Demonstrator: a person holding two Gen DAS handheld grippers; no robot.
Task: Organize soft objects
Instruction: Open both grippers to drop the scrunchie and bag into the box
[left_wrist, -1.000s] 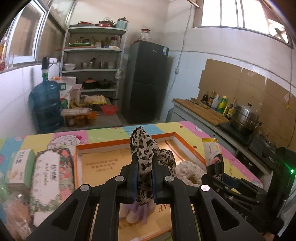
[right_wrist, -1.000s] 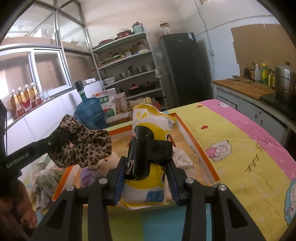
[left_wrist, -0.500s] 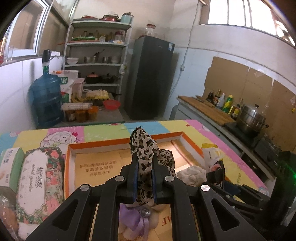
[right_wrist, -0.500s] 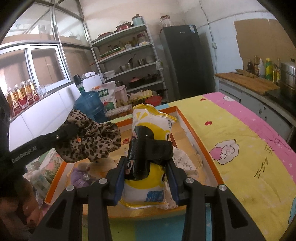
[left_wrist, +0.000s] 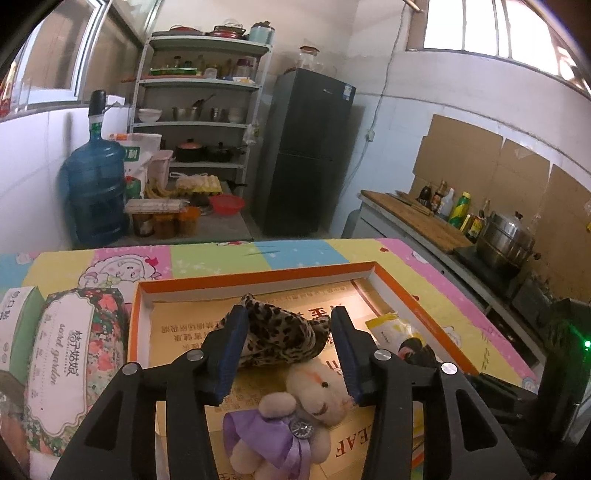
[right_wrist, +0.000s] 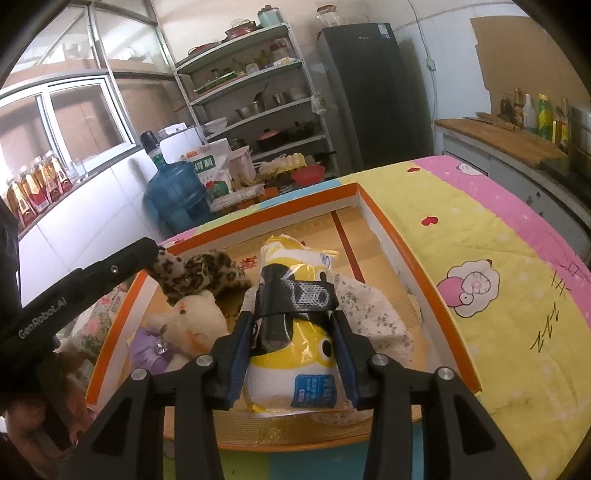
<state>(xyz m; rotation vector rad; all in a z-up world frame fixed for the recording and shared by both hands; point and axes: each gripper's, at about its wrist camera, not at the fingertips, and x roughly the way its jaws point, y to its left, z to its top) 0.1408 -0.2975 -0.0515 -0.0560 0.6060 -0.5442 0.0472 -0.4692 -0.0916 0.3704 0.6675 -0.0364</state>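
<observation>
Two hand-held tools work over an orange-rimmed box (left_wrist: 424, 310) on a worktop (right_wrist: 517, 302) covered with a bright cartoon-print cloth. Left tool (left_wrist: 290, 347): its jaws are opening, with the leopard-print scrunchie (left_wrist: 277, 338) loose between them, against the left pad and clear of the right, lying inside the box. Just below the scrunchie, a cream plush toy (left_wrist: 306, 395) with a purple bow lies on the box floor. Right tool (right_wrist: 291, 350): its blue pads press both sides of a yellow and white plastic pouch (right_wrist: 295, 332), which stands over the box's near part, above a white floral cloth (right_wrist: 373, 314). Outside the box, on its left, lies a floral-wrapped tissue pack (left_wrist: 70, 354).
</observation>
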